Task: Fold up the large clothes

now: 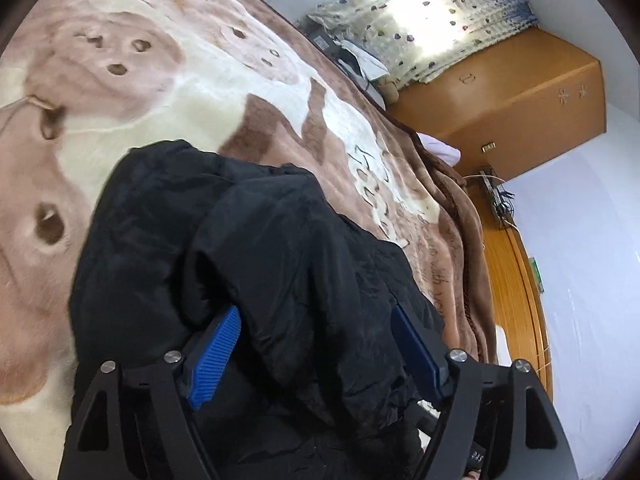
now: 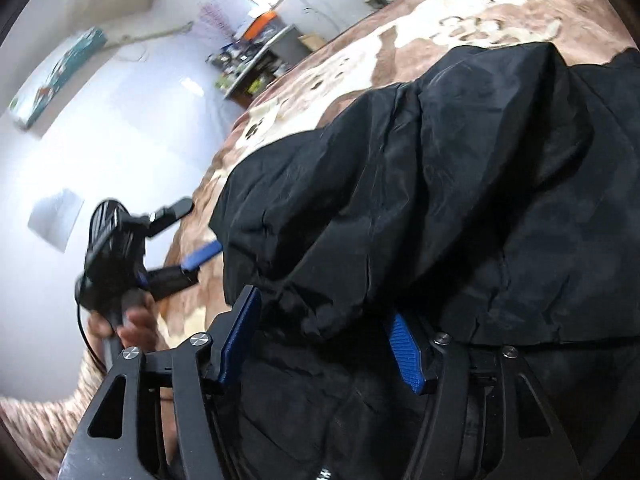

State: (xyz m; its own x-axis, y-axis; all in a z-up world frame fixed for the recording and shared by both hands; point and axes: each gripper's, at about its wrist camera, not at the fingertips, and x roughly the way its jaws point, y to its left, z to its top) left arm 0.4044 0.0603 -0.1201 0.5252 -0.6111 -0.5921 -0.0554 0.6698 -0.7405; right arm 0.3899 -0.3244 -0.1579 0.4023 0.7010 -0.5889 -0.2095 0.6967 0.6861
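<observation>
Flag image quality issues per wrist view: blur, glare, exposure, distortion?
Left wrist: strong fisheye bend, sunlit curtain blown out, black jacket underexposed with few folds readable, blanket sharp. Right wrist: motion blur on the left gripper and wall, which is overexposed; jacket detail dark.

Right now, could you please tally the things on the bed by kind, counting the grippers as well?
Black garment: 1
Brown and cream blanket: 1
Grippers: 2, the left gripper and the right gripper, both open
Total: 4
</observation>
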